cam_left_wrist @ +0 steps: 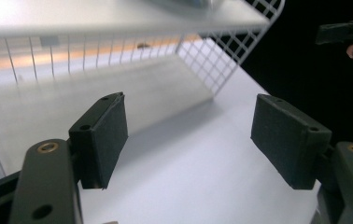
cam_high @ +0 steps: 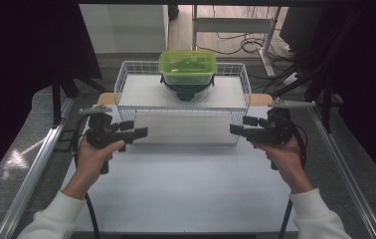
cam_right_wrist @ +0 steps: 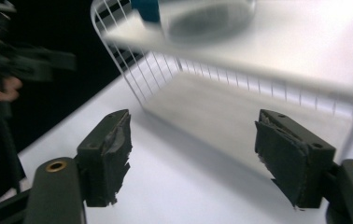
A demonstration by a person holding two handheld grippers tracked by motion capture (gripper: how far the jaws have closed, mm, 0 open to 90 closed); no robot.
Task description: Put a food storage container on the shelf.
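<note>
High view shows our left gripper (cam_high: pixel 135 128) and right gripper (cam_high: pixel 240 126) open, empty, flanking the rack (cam_high: pixel 183 115) at upper centre; stiff, light wire, we grip its ends.

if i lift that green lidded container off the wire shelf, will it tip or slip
The green container probably feels light: its see-through walls show little inside. It sits on a dark bowl narrower than itself, so a push could well tip it. The smooth plastic lid may slip between pads. The wire shelf under it looks stiff.
</note>
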